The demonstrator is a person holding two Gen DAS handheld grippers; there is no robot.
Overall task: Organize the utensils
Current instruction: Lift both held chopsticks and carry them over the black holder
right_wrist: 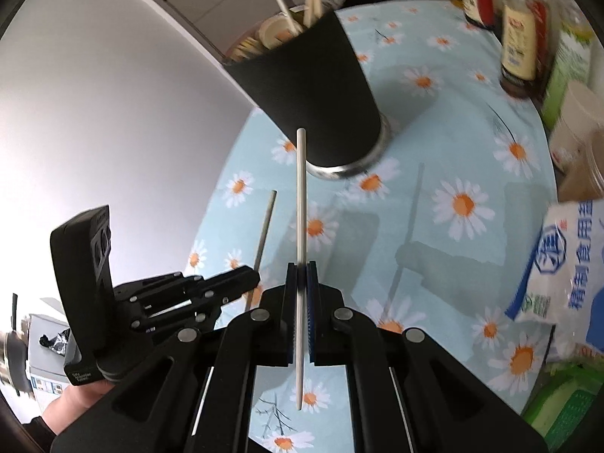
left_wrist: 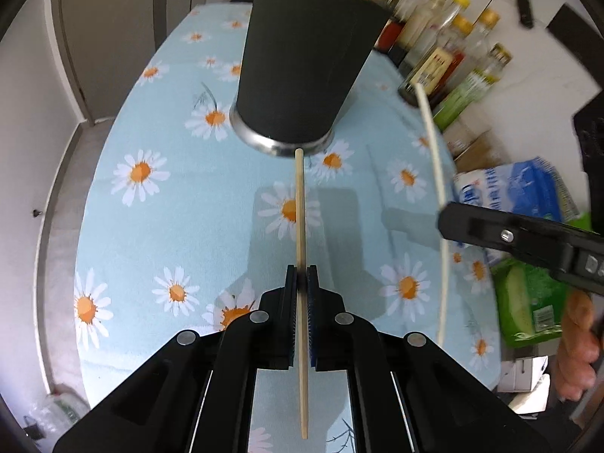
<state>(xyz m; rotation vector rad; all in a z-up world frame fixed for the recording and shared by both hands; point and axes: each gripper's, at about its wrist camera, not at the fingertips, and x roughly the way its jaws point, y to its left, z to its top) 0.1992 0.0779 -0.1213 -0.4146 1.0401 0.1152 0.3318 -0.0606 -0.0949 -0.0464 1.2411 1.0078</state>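
Observation:
A tall black holder (left_wrist: pixel 302 64) with a metal base stands on the daisy tablecloth (left_wrist: pixel 158 226), with several chopsticks sticking out of its top (right_wrist: pixel 313 3). My left gripper (left_wrist: pixel 301 275) is shut on a wooden chopstick (left_wrist: pixel 301 207) whose tip points at the holder's base. My right gripper (right_wrist: pixel 301 268) is shut on a white chopstick (right_wrist: pixel 301 196) that also points toward the holder (right_wrist: pixel 313 87). In the left wrist view the right gripper (left_wrist: pixel 445 222) holds its white chopstick (left_wrist: pixel 434 143) at the right. The right wrist view shows the left gripper (right_wrist: pixel 253 279) at lower left, with its chopstick (right_wrist: pixel 264 234).
Sauce and spice bottles (left_wrist: pixel 449 53) line the table's right edge. A blue and white salt bag (right_wrist: pixel 562 264) and a green packet (left_wrist: pixel 528 305) lie at the right. A white wall (right_wrist: pixel 94 113) stands to the left. A hand (left_wrist: pixel 577 339) grips the right tool.

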